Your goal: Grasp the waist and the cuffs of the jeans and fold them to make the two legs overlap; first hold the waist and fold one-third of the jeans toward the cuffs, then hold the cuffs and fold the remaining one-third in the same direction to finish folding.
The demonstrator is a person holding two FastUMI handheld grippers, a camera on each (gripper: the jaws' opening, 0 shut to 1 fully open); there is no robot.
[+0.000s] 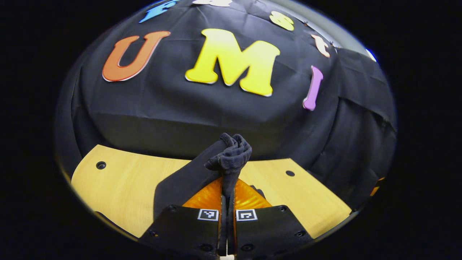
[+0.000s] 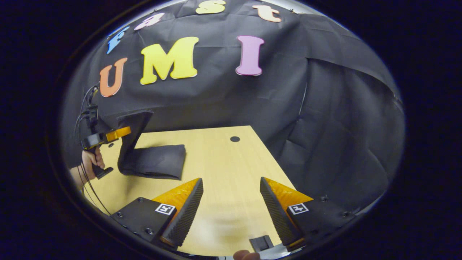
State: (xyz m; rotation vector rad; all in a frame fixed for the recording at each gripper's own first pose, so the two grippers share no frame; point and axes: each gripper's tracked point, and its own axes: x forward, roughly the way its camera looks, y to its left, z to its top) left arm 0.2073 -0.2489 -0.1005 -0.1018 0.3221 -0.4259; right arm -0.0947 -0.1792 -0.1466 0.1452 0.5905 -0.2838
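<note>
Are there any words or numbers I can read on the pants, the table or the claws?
Jeans: no text to read.
Table: no text to read.
Left claw and right claw: small square tags with black-and-white block patterns, no letters or numbers.

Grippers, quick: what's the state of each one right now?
Left hand-held gripper: shut on the jeans, one end lifted off the table.
Right hand-held gripper: open, holding nothing, above the table.
</note>
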